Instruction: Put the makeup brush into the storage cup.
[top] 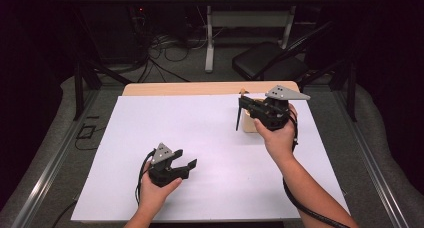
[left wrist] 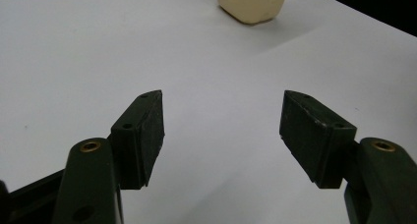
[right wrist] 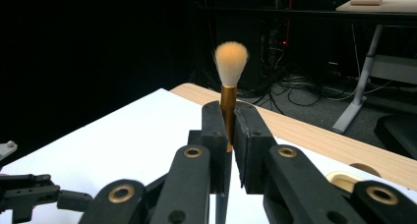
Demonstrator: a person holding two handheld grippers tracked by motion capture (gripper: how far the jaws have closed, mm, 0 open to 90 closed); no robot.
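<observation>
My right gripper is held above the far right part of the white sheet, shut on a makeup brush. The brush stands upright, with a gold ferrule, pale bristles on top and a thin dark handle hanging below the jaws. A beige holder stands on the sheet right beside that handle, and the left gripper view has it far ahead. Near the front left of the sheet, my left gripper is open and holds nothing.
The wooden table edge runs behind the sheet. Beyond it on the floor are a black chair, a desk leg and cables. Dark metal stands flank the table on both sides.
</observation>
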